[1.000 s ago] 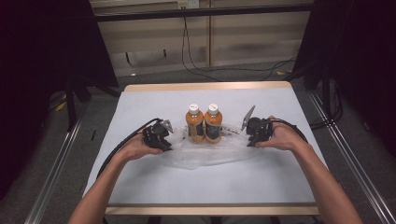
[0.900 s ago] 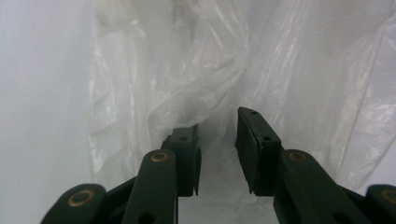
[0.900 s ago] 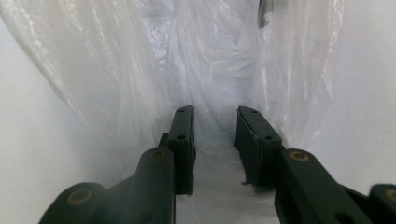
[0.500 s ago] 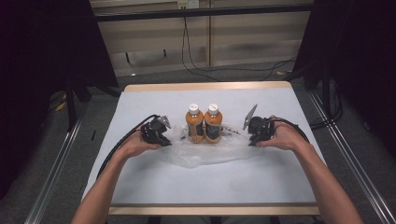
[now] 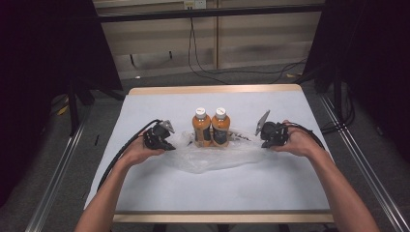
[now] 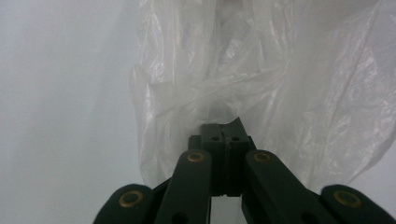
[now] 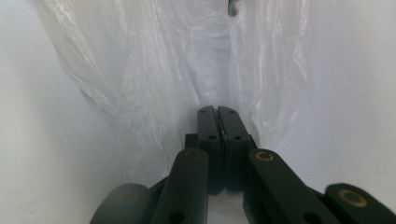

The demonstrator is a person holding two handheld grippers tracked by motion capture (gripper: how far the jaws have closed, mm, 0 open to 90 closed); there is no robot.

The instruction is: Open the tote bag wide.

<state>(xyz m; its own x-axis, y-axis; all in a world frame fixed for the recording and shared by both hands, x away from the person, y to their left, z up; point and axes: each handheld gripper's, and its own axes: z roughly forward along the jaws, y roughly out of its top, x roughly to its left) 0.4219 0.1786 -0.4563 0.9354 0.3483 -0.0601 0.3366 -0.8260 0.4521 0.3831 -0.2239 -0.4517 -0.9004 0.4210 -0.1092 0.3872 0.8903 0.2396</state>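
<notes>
A rectangular table [image 5: 159,193] covered by a pale blue-white sheet, with a light wooden edge showing along its far and near sides. On it, near the middle, a crumpled clear plastic bag [image 5: 212,157] lies spread flat. Two orange-brown drink bottles with white caps [image 5: 211,128] stand upright, side by side and touching, at the bag's far edge.

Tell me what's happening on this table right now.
A person holds a gripper in each hand at a white table. The left gripper and the right gripper have just closed their jaws, each pinching one side of a clear plastic bag. Two orange bottles stand upright side by side at the bag's far edge.
</notes>
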